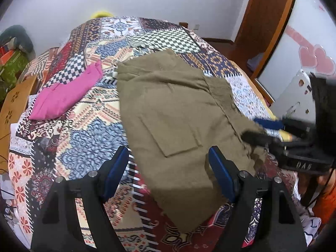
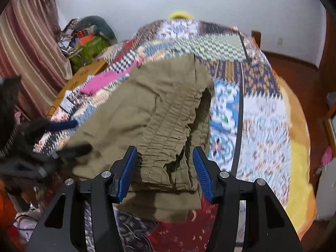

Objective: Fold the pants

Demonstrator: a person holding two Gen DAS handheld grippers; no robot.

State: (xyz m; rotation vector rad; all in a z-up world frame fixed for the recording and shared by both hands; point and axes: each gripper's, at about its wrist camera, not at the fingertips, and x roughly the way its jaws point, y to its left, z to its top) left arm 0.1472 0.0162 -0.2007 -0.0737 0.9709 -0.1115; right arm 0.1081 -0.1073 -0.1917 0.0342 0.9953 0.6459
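My left tool point(image 1: 168, 174) stands wide, its blue pads spread above the near part of the olive pants point(image 1: 174, 113), with nothing between them that they press on. My right tool point(image 2: 164, 172) is also wide; the gathered waistband of the pants point(image 2: 163, 126) lies between its two blue pads, but neither pad closes on the cloth.

The pants lie spread on the bed, on a patchwork bedspread point(image 1: 94, 134) of many colours. In the left wrist view a patch pocket faces up near the middle of them, and their near edge reaches toward the near side of the bed. In that same view my right tool point(image 1: 271, 130) comes in from the right, blurred, at the right edge of the pants; whether it touches the cloth there I cannot tell. In the right wrist view my left tool point(image 2: 65, 135) shows blurred at the left, at the left edge of the pants.

A folded pink garment point(image 1: 67, 92) lies on the bedspread to the left of the pants, apart from them. A striped curtain point(image 2: 27, 42) hangs at the far left of the room.
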